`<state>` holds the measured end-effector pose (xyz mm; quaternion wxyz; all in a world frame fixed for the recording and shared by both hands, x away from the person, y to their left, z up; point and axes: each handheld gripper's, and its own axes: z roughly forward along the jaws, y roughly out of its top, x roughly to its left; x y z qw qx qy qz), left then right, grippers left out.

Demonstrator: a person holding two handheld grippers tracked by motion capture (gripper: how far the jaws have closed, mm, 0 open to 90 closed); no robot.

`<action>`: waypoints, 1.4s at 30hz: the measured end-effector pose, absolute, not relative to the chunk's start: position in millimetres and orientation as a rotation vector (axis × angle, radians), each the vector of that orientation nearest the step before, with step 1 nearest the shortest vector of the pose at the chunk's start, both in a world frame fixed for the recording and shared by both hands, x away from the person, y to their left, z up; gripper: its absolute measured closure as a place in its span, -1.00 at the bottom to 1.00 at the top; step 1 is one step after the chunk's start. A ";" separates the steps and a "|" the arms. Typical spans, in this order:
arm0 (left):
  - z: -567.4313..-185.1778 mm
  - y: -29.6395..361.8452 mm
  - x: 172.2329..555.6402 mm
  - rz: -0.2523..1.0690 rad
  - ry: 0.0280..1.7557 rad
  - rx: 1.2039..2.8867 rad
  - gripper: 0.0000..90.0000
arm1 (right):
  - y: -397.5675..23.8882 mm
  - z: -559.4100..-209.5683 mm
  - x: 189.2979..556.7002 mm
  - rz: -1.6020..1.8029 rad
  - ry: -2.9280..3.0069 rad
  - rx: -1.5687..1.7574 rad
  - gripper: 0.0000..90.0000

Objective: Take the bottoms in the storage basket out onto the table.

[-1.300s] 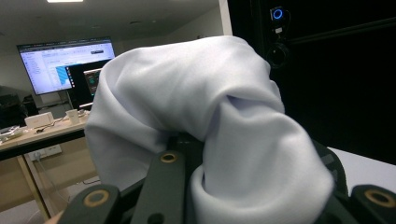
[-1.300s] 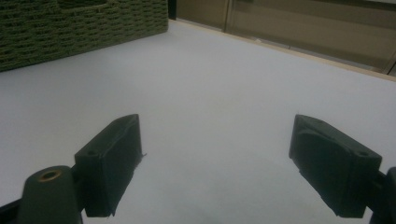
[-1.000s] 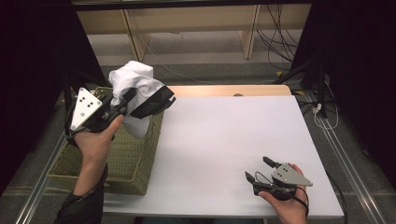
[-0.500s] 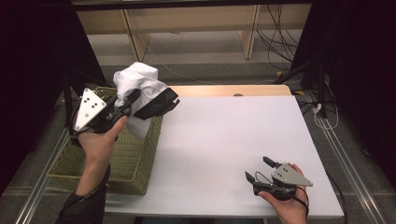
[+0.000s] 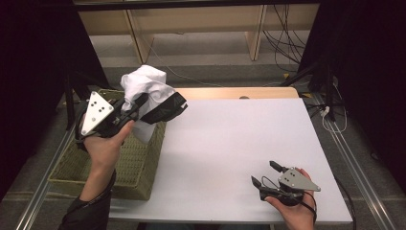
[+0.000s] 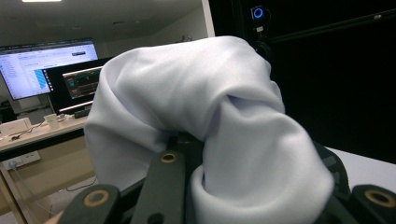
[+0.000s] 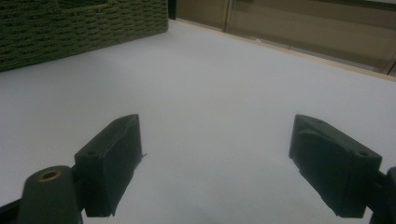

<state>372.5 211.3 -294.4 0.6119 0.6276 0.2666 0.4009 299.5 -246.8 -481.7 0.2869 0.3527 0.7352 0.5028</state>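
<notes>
**Cloth held up over the basket**

The left hand (image 5: 103, 143) is raised, its left gripper (image 5: 136, 106) clamped on a white cloth (image 5: 146, 88) bunched over the jaws, above the woven basket (image 5: 127, 165). The right gripper (image 5: 265, 175) rests low on the table (image 5: 230, 134), its jaws wide with nothing between them.

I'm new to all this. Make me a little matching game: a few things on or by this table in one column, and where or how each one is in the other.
1. white cloth
2. woven basket
3. right hand-held gripper
4. left hand-held gripper

a. jaws open, low over the white table
b. sits at the table's left edge
c. shut on the cloth
d. held up above the basket

Pairs: 1-d, 2-b, 3-a, 4-c
</notes>
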 end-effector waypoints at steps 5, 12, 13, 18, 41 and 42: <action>-295.5 206.6 372.0 0.920 0.603 1.457 0.66 | -246.7 -481.6 299.2 1.343 1.965 0.945 -0.60; -296.6 202.2 371.6 0.916 0.592 1.467 0.66 | -246.8 -481.6 299.2 1.343 1.965 0.944 -0.60; -296.9 201.5 371.6 0.915 0.591 1.468 0.66 | -246.8 -481.5 299.1 1.343 1.964 0.946 -0.60; -298.0 198.3 371.7 0.910 0.585 1.475 0.66 | -247.0 -481.5 299.2 1.343 1.963 0.945 -0.60; -302.1 186.4 372.0 0.892 0.561 1.502 0.66 | -247.0 -481.6 299.2 1.343 1.962 0.945 -0.60; -302.4 185.8 372.0 0.891 0.561 1.501 0.66 | -247.2 -481.6 299.2 1.341 1.963 0.944 -0.60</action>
